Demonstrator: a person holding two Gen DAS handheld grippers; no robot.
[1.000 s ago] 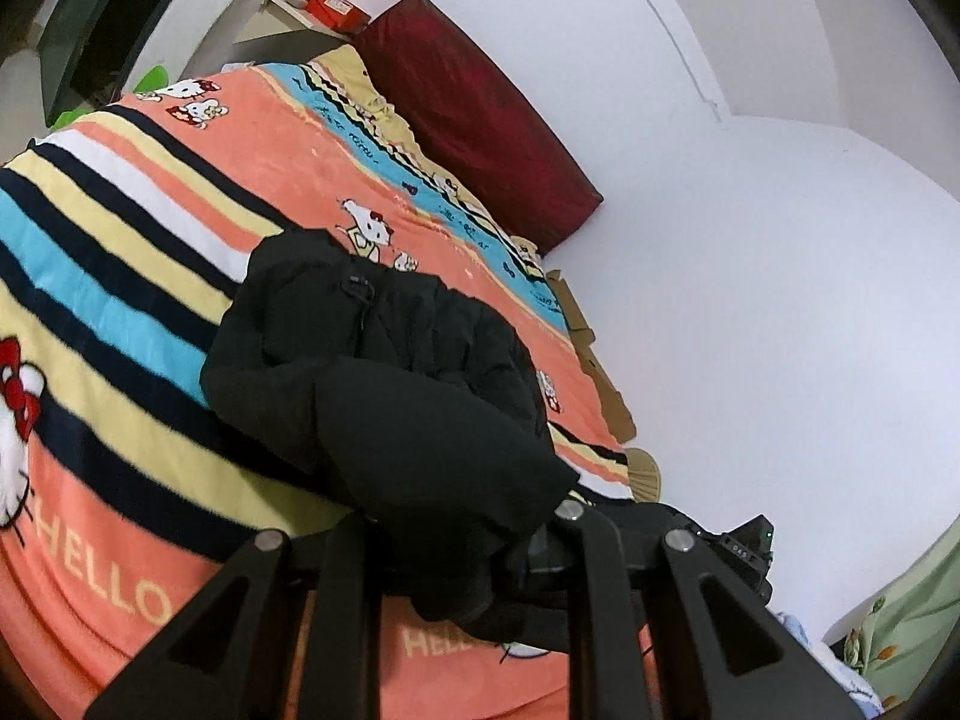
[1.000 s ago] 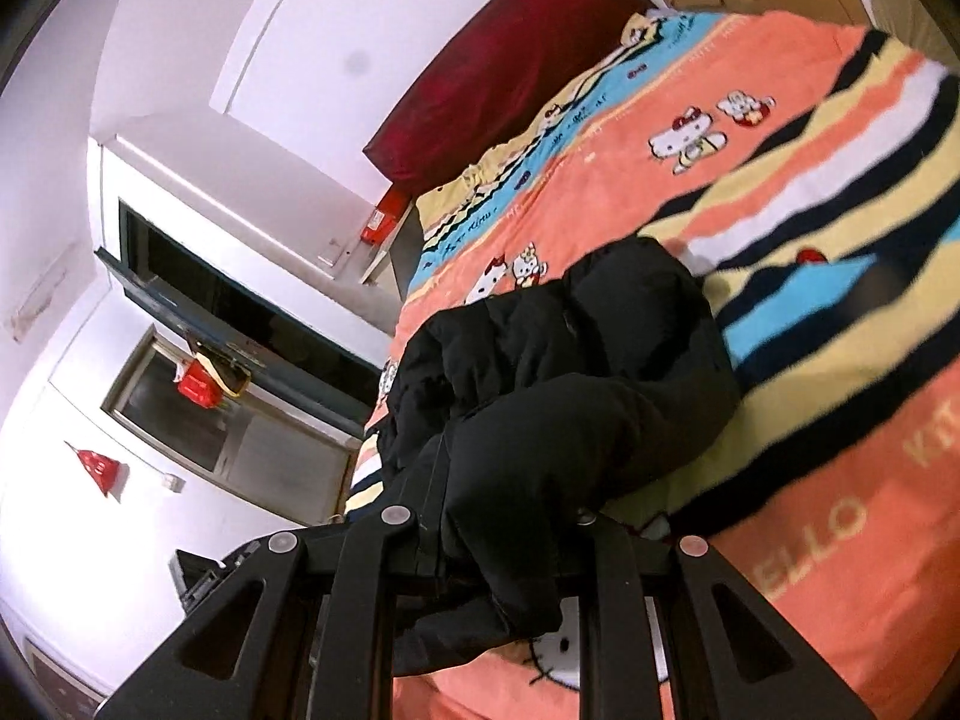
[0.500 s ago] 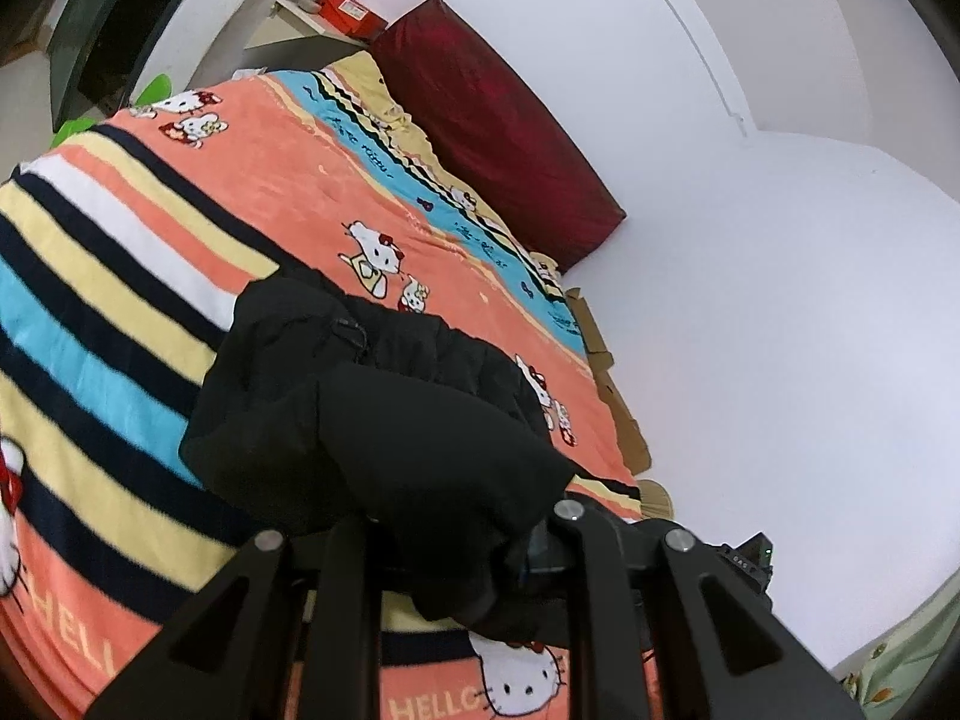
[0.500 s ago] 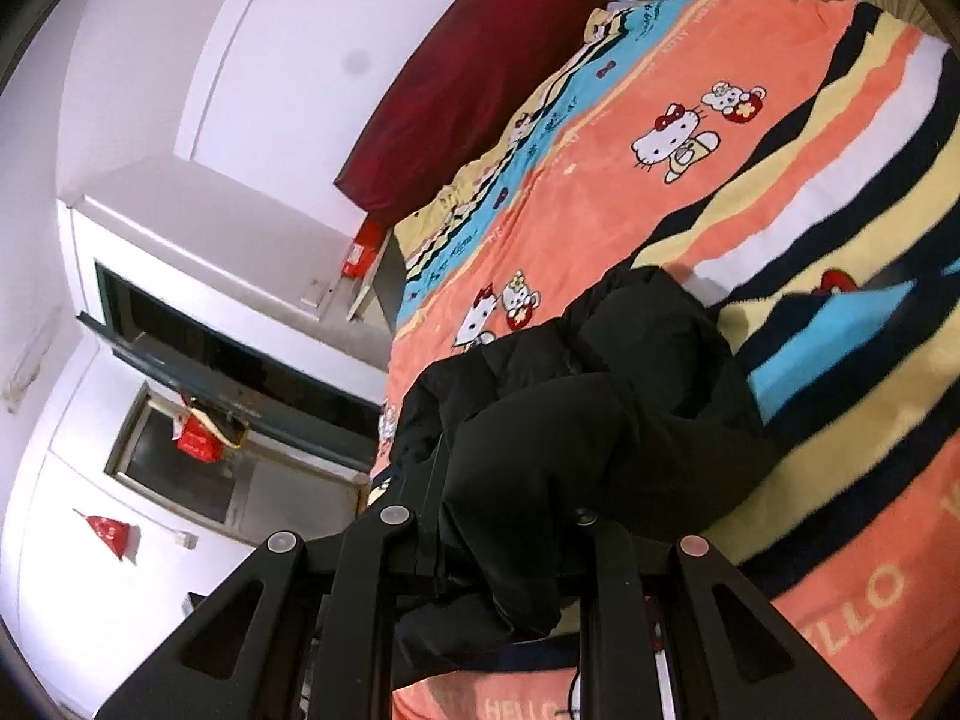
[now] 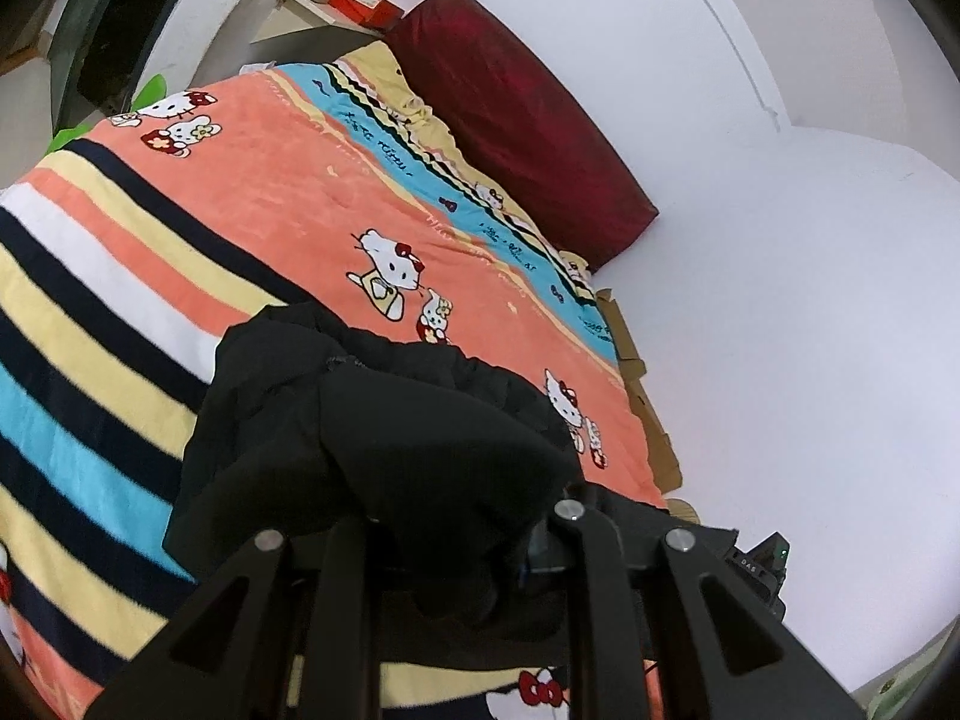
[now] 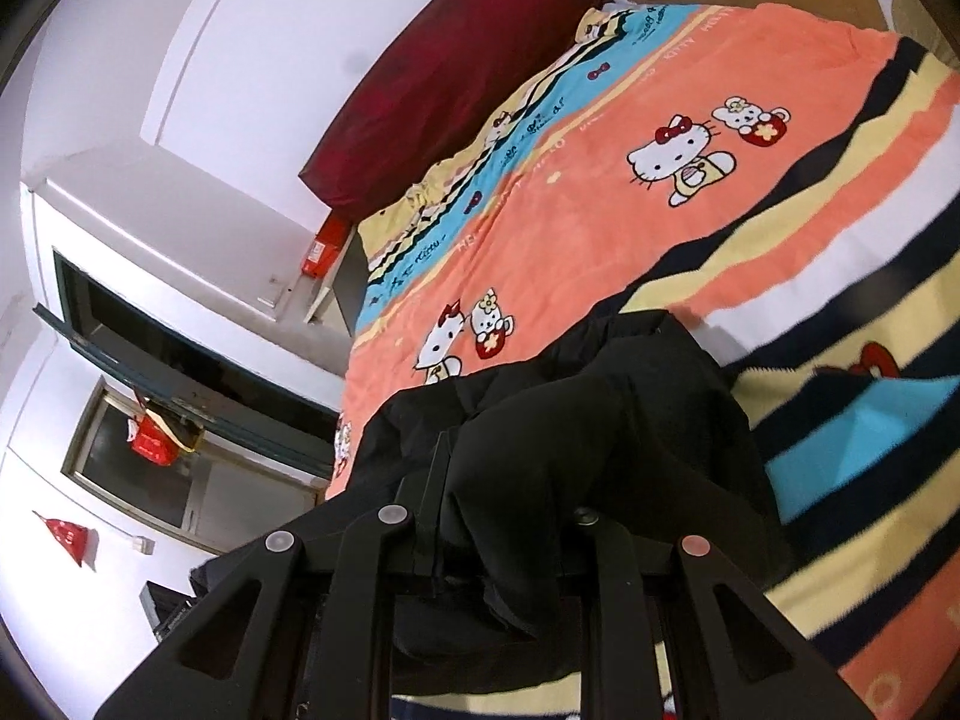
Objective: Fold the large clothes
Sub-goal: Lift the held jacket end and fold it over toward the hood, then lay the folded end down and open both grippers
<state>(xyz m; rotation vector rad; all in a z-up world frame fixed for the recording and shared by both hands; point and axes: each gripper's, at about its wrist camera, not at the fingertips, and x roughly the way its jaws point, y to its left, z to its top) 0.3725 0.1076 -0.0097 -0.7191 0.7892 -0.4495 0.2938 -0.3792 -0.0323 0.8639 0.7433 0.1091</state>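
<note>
Left gripper (image 5: 456, 546) and right gripper (image 6: 492, 534) both clamp bunched black padded jacket (image 5: 372, 420) above striped cartoon-cat blanket (image 5: 270, 198), likely carrying one edge across for a fold.

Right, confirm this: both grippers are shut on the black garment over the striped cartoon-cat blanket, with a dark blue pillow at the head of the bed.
Not quite: the pillow is dark red, as the left wrist view shows. The rest holds.

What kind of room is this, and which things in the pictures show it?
Most likely a bedroom in a home. A bed covered with a striped cartoon blanket fills the view, a dark red cushion leans on the white wall at its head, and a black garment lies on the blanket.
</note>
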